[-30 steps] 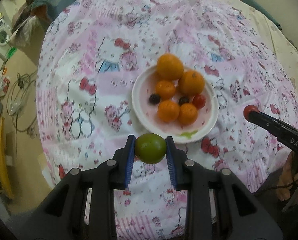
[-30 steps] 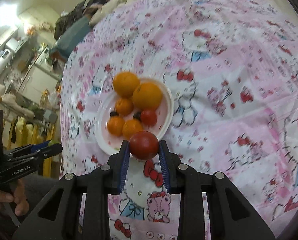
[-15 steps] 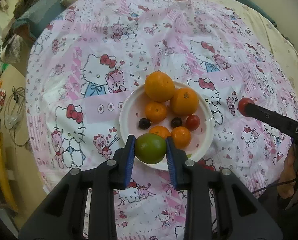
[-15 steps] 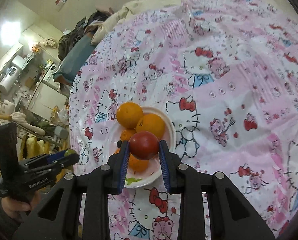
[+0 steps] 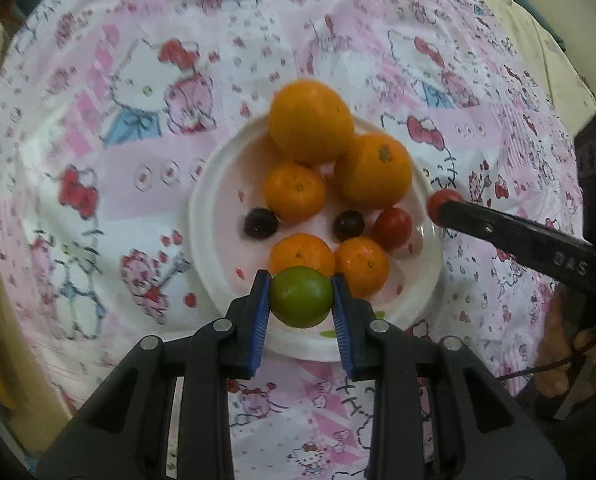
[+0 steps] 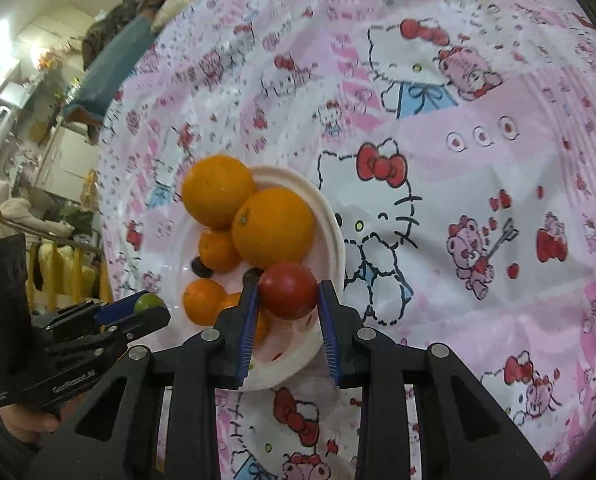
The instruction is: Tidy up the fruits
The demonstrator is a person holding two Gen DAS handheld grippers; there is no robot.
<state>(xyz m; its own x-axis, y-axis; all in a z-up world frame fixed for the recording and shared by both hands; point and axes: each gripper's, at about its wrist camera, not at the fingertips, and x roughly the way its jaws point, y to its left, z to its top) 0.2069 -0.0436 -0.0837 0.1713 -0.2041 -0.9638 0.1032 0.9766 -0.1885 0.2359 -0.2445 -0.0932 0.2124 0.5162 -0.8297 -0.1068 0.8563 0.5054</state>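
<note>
We see left hand-held gripper [image 5: 300, 297] clamped on lime [image 5: 300, 297] over plate [image 5: 202, 240] near rim | right hand-held gripper [image 6: 287, 296] clamped on tomato [image 6: 287, 290] over plate's right edge | both fruits just above plate, left nearer its free near side

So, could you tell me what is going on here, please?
A person is sorting fruit with two handheld grippers. The left gripper grips a green lime above the near edge of a white plate; the right gripper grips a red tomato over its other side. The plate holds oranges, tangerines, two dark fruits and a small tomato.
</note>
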